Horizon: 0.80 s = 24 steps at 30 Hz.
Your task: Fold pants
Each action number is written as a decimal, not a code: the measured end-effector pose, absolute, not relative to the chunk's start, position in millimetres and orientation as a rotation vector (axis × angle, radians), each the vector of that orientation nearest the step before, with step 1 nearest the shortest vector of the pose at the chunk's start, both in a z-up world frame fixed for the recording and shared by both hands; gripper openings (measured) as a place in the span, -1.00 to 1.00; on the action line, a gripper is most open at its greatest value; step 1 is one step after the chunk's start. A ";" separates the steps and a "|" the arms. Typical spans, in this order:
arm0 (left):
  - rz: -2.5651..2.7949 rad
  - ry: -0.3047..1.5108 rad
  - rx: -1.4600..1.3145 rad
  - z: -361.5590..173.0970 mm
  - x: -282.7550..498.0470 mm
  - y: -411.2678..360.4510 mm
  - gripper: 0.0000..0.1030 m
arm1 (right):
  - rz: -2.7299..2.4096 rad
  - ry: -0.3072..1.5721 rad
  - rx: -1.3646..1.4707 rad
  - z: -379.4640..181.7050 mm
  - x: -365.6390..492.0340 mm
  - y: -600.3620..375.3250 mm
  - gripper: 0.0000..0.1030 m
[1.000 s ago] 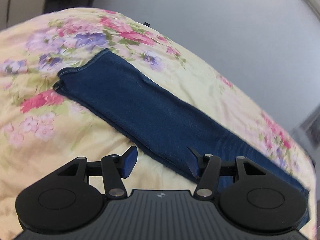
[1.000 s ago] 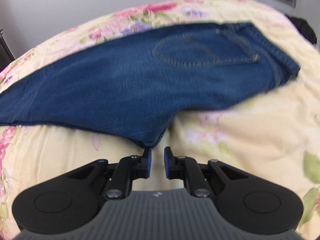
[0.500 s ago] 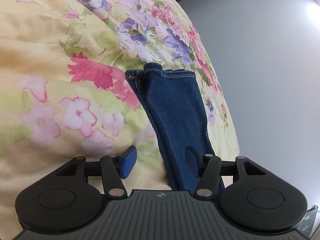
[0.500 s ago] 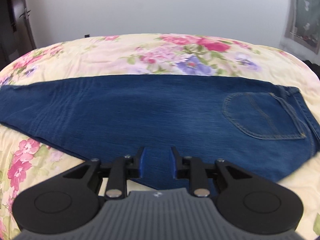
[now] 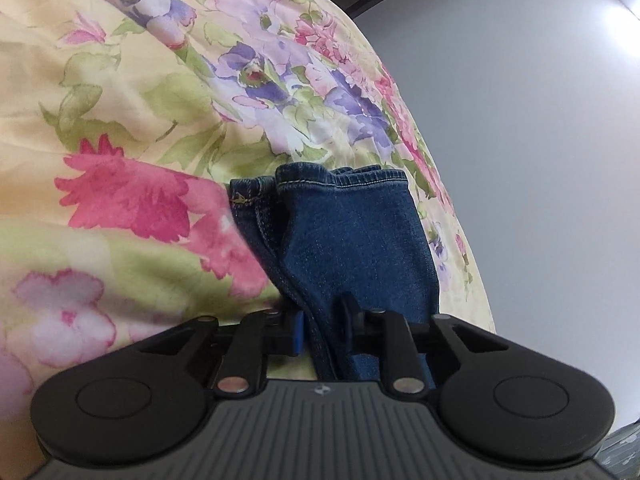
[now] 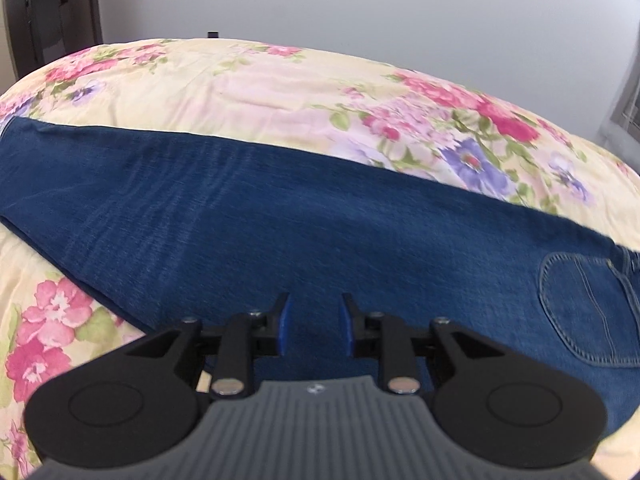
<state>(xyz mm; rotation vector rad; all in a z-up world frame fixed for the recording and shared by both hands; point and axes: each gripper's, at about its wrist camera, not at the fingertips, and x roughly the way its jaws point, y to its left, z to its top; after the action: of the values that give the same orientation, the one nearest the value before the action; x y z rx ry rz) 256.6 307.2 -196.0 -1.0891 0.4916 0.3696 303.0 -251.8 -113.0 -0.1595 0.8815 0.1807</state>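
Left hand-held gripper (image 5: 322,330): half a second ago it was spread wide; now it has closed in and pinches the leg of the pants (image 5: 352,240).
Right hand-held gripper (image 6: 313,330): a bit wider apart than before, holding nothing, low over the thigh part.
Pants: lying flat, legs together, on the flowery bed (image 6: 280,88).
Leg ends (image 5: 340,178): farther off, still down.
What it means: the fold looks ready to start.

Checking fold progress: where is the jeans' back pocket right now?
In the right wrist view, the back pocket sits at the far right edge of the jeans, right of the right gripper, on the floral bedspread.
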 end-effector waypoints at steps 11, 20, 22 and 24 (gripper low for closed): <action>0.431 0.486 -0.833 -165.4 268.9 279.9 -0.79 | 0.223 0.866 -0.243 -108.9 369.0 -212.5 -0.61; 0.421 0.474 -0.821 -156.8 269.0 277.7 -0.83 | 0.262 0.869 -0.143 -132.3 439.7 -188.3 -0.97; 0.422 0.477 -0.810 -157.8 271.4 277.7 -0.83 | 0.258 0.878 -0.142 -142.7 454.3 -182.1 -1.00; 0.426 0.482 -0.815 -160.4 273.0 278.2 -0.83 | 0.249 0.898 -0.145 -153.8 467.1 -178.6 -1.00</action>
<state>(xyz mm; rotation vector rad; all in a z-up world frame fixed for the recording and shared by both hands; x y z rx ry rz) 273.0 278.2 -160.4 -0.8154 0.4819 0.4264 467.1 -178.6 -153.8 -0.1454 0.8977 0.2490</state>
